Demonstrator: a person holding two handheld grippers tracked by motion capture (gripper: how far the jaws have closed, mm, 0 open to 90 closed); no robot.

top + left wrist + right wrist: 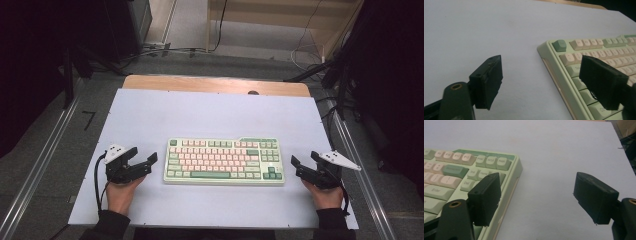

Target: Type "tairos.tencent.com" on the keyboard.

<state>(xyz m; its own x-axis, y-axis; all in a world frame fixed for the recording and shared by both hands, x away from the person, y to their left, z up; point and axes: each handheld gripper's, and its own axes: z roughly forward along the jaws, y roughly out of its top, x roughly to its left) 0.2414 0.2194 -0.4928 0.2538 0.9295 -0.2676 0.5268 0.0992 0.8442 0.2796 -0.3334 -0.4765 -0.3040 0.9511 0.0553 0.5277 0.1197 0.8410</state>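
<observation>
Flanking keyboard (224,161): left gripper (141,160) and right gripper (306,162) spread wide, empty, one past each end. Judged pre-grasp. Next: close inward onto both end edges.

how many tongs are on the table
2. The left tongs sit just left of the keyboard, the right tongs just right of it, both open and empty.

Keyboard (224,161) centred on table (200,115), left hand-held gripper (141,157) at its left end, right hand-held gripper (305,159) at its right
</observation>
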